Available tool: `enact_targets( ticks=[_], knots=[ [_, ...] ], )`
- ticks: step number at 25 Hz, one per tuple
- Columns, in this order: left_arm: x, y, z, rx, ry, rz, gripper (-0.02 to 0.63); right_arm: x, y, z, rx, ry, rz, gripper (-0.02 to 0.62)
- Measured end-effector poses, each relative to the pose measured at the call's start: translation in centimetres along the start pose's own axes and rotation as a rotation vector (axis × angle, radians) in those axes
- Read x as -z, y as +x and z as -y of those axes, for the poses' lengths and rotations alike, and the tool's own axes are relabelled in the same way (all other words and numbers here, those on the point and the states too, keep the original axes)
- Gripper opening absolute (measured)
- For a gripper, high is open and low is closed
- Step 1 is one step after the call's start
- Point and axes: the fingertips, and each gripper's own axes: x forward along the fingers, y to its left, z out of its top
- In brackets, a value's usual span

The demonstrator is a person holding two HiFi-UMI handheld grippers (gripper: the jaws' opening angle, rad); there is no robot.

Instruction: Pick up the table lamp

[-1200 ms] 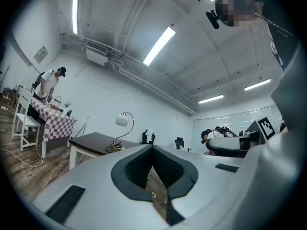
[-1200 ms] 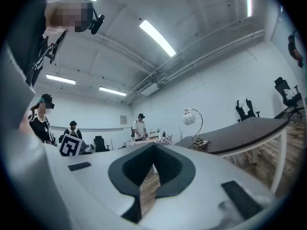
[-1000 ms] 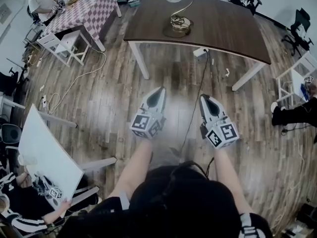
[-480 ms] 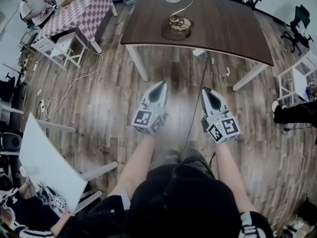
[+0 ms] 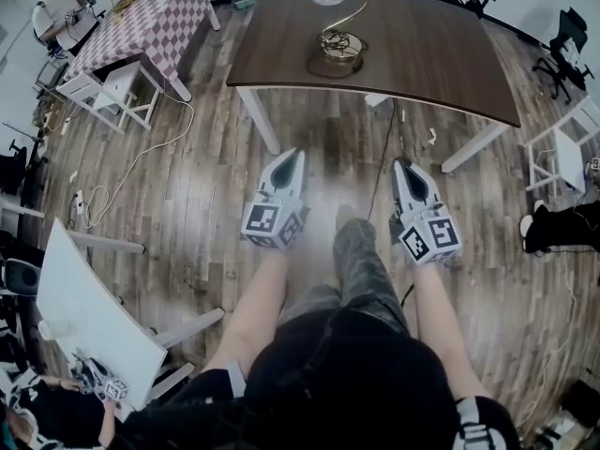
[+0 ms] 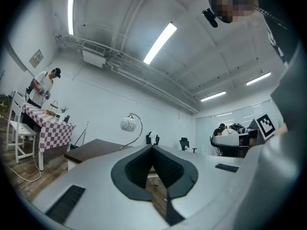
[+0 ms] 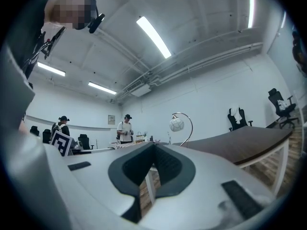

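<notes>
I hold both arms out level, side by side over the wooden floor; left gripper [image 5: 292, 155] and right gripper [image 5: 404, 165] have jaws pressed together, empty; the table lamp [image 5: 337, 49] stands well ahead on the dark table [image 5: 431, 54].

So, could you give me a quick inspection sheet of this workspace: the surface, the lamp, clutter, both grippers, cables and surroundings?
Surface: dark wooden table with white legs, on a plank floor.
Job's things: table lamp stands upright on the table, with an arched stem and a round white shade.
Clutter: nothing seen on the table besides the lamp.
Grippers: left gripper and right gripper are both shut and empty, held level over the floor, short of the table.
Cables: black cable runs from under the table across the floor; white cable trails at left.
Surroundings: checkered table, black office chair, a person far left.
</notes>
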Motion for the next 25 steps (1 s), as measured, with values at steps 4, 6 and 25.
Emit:
enact_targets(
  ticks=[4,6,25],
  knots=[
    [-0.1,0.4,-1.4,-0.024,0.006,0.01,0.005,0.1,1.4,0.5,-0.009,-0.007,0.006,0.005],
    [0.0,0.7,-2.1,-0.034,0.007,0.013,0.005,0.3,2.2,0.8,-0.017,-0.012,0.01,0.005],
    [1.4,11.4,-6.6,-0.059,-0.015,0.021,0.005,0.9,11.9,8.7,-0.04,0.019,0.021,0.005]
  ],
)
